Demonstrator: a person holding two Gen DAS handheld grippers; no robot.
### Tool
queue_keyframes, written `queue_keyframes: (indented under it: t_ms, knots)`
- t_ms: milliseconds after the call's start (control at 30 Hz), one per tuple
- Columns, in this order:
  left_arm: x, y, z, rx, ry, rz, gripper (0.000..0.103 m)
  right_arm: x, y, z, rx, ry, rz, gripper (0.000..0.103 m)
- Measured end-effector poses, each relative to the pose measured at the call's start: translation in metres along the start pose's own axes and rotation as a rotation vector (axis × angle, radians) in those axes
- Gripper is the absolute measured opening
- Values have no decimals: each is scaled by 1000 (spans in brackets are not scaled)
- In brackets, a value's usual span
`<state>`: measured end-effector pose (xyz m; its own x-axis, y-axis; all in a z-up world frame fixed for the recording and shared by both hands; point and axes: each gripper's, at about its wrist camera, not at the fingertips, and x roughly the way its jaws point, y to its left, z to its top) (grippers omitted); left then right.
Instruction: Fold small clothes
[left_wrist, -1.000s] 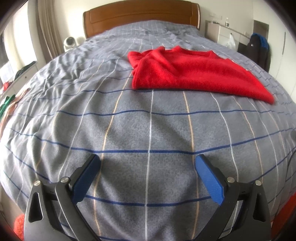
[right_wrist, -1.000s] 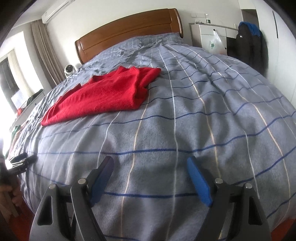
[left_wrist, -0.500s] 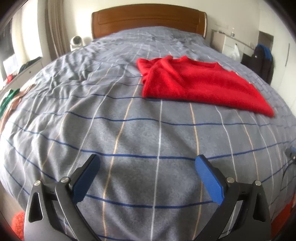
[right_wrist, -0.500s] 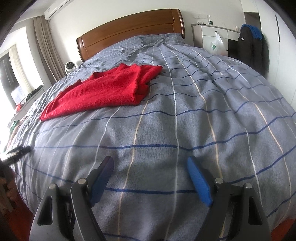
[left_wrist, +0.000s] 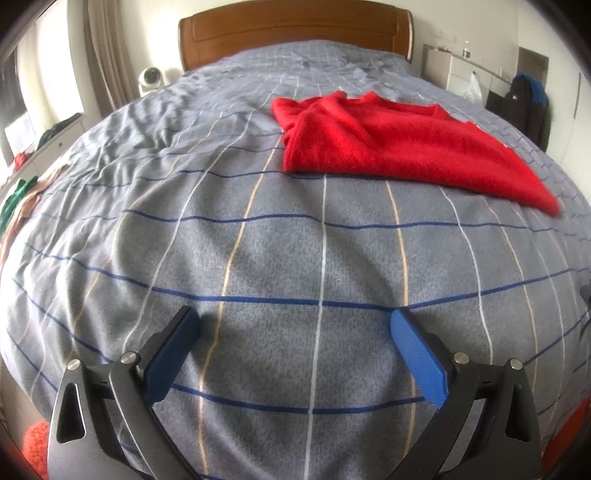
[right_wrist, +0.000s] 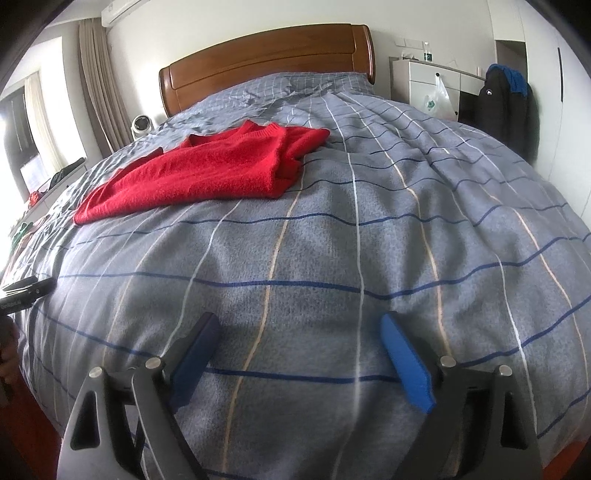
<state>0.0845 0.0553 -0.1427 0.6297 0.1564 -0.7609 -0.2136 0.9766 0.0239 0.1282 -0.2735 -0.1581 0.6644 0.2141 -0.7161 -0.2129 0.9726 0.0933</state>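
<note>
We see soft daylight, apparently from the blown-out window (right_wrist: 22, 147) on the left; fisheye bending and dark vignetting crowd the edges.

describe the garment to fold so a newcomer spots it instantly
Start at the bed with the wooden headboard and grey plaid duvet. On its middle, toward the headboard, lies the red sweater, partly folded. It is the only bright red item on the cover.

A black device (right_wrist: 26, 291) is poking in from the right wrist view's left edge, mostly cut off. The bottle (left_wrist: 467, 50) on the white dresser (left_wrist: 443, 70) is showing too small to identify. The red sweater (left_wrist: 406, 147) is blurring at its near tip.
</note>
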Motion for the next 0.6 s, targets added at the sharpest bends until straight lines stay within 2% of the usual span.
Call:
queue_keyframes:
  t_ms: [600]
  knots:
    - [1,0,-2,0,-7,12,103,2,4,-3,-26,-21,-9,93]
